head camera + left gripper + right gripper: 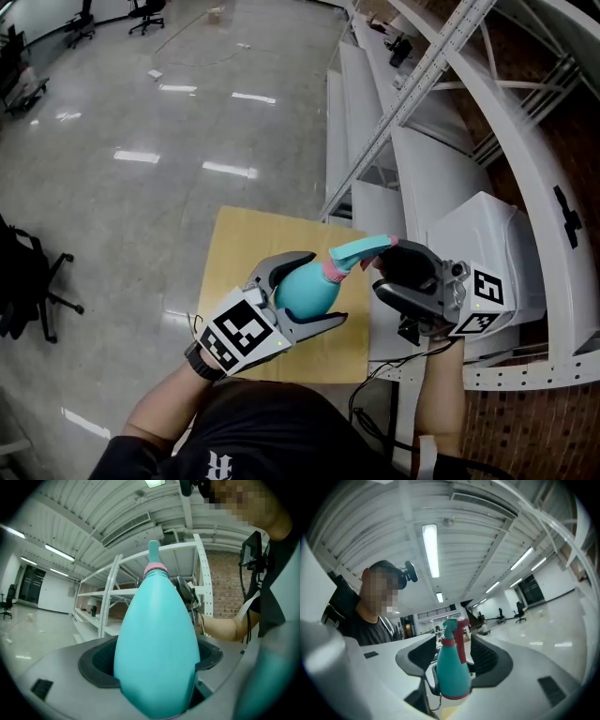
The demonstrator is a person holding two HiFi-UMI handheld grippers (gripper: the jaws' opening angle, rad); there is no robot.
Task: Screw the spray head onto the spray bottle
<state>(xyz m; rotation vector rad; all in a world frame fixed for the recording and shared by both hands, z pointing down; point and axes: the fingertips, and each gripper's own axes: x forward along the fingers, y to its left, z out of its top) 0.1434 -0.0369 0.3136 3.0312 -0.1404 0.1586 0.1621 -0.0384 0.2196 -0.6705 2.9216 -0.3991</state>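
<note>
A teal spray bottle [307, 291] lies tilted above the wooden table, neck toward the right. My left gripper [319, 289] is shut on its fat body, which fills the left gripper view [157, 653]. The teal spray head [361, 250] sits on the neck over a pink collar [332, 269]. My right gripper [382, 275] is at the head's end, jaws wide. In the right gripper view the spray head [451, 626] and its red trigger [461, 646] stand between the dark pads [487, 658], which stay clear of it. My right gripper [452, 660] is open.
The small wooden table [234, 246] stands on a shiny grey floor. White shelving [422, 159] and a white box [483, 234] crowd the right side. A black office chair [33, 281] is at the far left. Cables [375, 375] hang by the table's right edge.
</note>
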